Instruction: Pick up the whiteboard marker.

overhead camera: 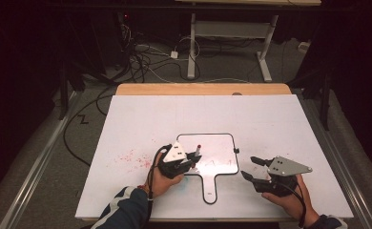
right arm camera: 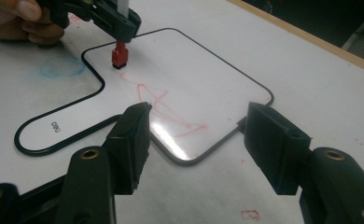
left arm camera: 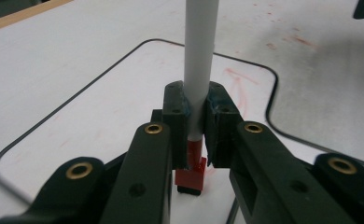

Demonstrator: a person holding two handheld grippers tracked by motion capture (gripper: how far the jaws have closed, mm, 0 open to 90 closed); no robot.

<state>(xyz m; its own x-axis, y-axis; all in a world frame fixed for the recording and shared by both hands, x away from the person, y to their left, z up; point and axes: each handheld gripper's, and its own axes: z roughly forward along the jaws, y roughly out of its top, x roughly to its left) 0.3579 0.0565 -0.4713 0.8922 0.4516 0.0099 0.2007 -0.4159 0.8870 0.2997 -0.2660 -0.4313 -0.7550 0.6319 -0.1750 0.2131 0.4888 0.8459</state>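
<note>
At the centre of the left gripper view, the left gripper is clamped on a marker: white barrel up through the jaws, red end below them, its black tip down on or just above the board; contact can't be confirmed from here. Marker stands near upright. High view puts this gripper at lower centre of frame, over the board's left part, marker poking up beside it.

Board is a small paddle-shaped whiteboard with a black edge, handle pointing to the bottom of the frame, lying flat on the white table. Faint red zigzag strokes run across its lower half in the right gripper view; marker sits at upper left there, at the start of the strokes.

Right gripper is at lower right of the high view, jaws wide apart and holding nothing, just beside the board's right edge, not touching it. Its own view shows the jaws straddling the board's near corner.

Risks:
- Board isn't pinned. Side load from the tip would likely slide or spin it on the smooth table.
- Grip is on a round barrel near the tip; pressing hard could tilt or slip the marker in the jaws.
- Red specks already on the table at left: running off the edge adds more.
</note>
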